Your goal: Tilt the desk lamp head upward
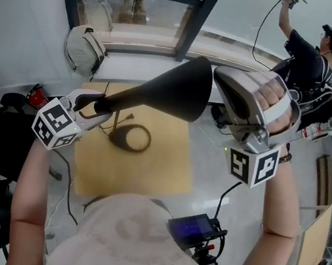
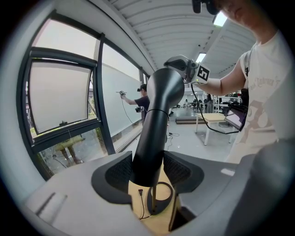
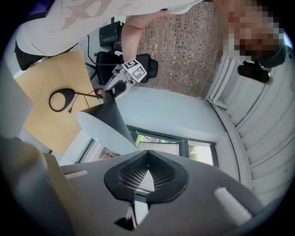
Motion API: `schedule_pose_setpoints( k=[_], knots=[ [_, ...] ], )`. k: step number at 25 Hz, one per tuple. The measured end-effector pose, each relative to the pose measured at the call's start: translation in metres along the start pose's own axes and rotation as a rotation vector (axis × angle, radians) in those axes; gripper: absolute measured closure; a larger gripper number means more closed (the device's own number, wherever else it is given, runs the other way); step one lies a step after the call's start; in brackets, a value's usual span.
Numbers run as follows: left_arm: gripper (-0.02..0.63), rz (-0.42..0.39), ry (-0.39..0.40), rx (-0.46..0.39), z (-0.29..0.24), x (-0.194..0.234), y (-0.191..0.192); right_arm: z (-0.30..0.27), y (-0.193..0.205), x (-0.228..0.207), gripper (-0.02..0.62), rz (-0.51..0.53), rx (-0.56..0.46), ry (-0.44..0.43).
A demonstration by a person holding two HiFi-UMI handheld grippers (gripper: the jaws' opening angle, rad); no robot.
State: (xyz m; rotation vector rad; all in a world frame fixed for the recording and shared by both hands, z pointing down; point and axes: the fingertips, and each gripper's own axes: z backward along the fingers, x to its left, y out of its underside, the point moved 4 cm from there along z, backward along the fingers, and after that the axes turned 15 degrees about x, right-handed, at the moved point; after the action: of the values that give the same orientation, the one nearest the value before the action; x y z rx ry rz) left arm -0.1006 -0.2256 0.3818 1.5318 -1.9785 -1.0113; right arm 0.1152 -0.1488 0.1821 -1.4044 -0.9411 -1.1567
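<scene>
Left gripper (image 1: 89, 107) first: its jaws are clamped narrow on the thin neck of the black lamp head (image 1: 166, 94), one pad on each side, and the cone runs straight out from between them. Over to the right gripper (image 3: 146, 177), whose jaws are pressed fully together with nothing between them. The lamp head's pale inner face sits just ahead of their tips; whether they touch the rim, I can't tell.

Now the lamp head itself. It's held in the air above the far edge of the wooden tabletop (image 1: 146, 175). Its long axis runs from the left gripper across to the right one, narrow end at the left and wide mouth flaring open toward the right gripper. In the left gripper view the cone climbs up and away from the jaws.

Below it, the lamp's black ring base (image 1: 115, 138) lies flat near the middle of the tabletop, with a thin stem (image 2: 152, 196) rising from it.
</scene>
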Motion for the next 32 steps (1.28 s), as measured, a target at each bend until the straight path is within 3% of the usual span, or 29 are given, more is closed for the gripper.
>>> schedule_pose_setpoints(
  k=[3,13,25,28,32],
  knots=[
    [0.399,-0.007,0.005,0.005,-0.001,0.002,0.000,-0.004,0.007,0.009,0.583,-0.002,0.045,-0.009],
    [0.399,0.010,0.025,-0.001,-0.006,-0.002,-0.001,-0.006,-0.005,-0.001,0.583,-0.115,0.009,-0.023],
    [0.399,0.011,0.017,-0.003,-0.005,-0.005,0.002,-0.007,-0.016,-0.013,0.581,-0.098,-0.001,-0.009],
    [0.396,-0.007,-0.013,-0.028,0.001,0.005,-0.004,-0.014,-0.014,-0.019,0.583,-0.109,-0.006,0.008],
    [0.394,-0.030,-0.033,-0.078,0.002,0.010,-0.011,-0.016,-0.012,-0.009,0.583,-0.135,0.007,-0.039]
  ],
)
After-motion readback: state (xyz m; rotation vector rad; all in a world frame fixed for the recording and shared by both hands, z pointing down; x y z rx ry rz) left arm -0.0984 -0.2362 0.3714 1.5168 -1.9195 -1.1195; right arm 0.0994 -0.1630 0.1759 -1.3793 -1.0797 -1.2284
